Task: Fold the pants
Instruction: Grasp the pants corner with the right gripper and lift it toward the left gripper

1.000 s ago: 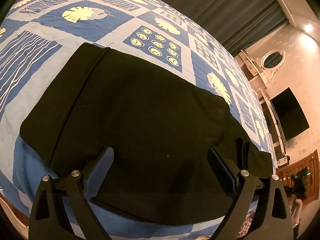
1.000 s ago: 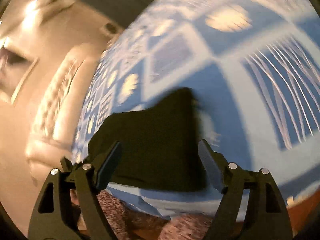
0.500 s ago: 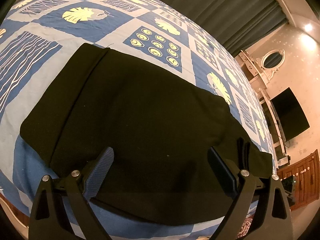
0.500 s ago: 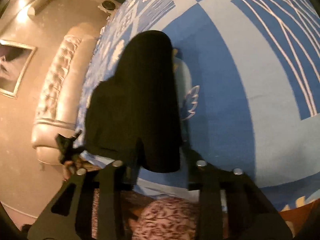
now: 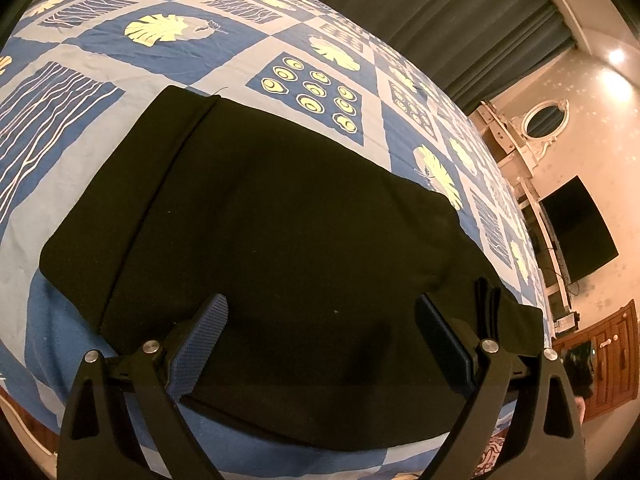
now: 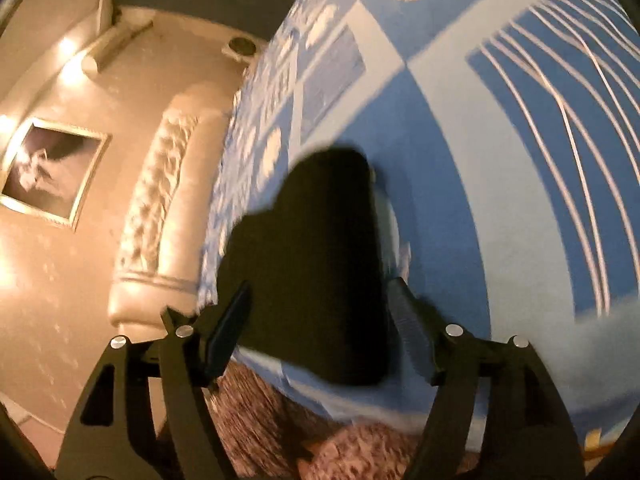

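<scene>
The black pants (image 5: 280,232) lie folded and flat on the bed (image 5: 80,80), on a blue and white patterned cover, near the edge of the bed. The left gripper (image 5: 320,336) hangs low over the near edge of the pants, and its jaws are spread wide with nothing between them. In the blurred right wrist view, the right gripper (image 6: 320,320) is above one end of the pants (image 6: 316,272); its jaws are also spread apart and hold nothing.

Your left gripper (image 5: 320,344) hangs over the near edge of the pants (image 5: 280,220), which lie flat on the bedspread (image 5: 100,64); beyond your right gripper (image 6: 320,328) they lie ahead.
</scene>
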### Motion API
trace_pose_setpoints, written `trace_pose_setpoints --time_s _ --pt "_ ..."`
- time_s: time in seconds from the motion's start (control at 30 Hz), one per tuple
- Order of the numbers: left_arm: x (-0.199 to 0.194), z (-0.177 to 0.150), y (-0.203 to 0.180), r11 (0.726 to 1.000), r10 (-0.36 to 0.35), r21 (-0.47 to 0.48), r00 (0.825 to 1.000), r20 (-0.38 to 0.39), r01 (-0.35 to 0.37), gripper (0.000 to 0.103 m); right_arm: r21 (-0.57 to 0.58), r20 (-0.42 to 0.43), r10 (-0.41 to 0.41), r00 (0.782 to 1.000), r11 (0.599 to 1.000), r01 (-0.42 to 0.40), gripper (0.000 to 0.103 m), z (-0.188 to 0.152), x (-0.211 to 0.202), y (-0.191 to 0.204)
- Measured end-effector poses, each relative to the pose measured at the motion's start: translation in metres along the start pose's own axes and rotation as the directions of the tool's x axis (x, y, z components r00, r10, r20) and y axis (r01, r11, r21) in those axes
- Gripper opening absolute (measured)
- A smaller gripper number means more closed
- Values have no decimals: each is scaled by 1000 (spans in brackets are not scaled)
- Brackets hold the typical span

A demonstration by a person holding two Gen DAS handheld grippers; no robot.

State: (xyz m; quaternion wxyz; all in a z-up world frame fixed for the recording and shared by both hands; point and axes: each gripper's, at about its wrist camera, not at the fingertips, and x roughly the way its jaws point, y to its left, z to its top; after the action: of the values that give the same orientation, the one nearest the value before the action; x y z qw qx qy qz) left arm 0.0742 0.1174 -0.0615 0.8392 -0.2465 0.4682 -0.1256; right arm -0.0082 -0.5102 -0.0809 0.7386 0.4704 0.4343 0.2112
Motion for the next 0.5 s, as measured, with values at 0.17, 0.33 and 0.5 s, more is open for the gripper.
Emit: trace_pose_setpoints --time_s 0.17,0.33,0.5 --pt "0 0 1 1000 -6 -4 1000 4 6 93 45 -8 -8 1000 999 8 71 36 32 -8" --pt "1 1 2 1000 -9 -5 1000 4 9 93 36 -47 -39 998 999 40 38 50 53 -15" --pt "0 0 2 1000 -10 -5 1000 5 10 94 53 -39 -110 993 992 112 25 50 55 -28"
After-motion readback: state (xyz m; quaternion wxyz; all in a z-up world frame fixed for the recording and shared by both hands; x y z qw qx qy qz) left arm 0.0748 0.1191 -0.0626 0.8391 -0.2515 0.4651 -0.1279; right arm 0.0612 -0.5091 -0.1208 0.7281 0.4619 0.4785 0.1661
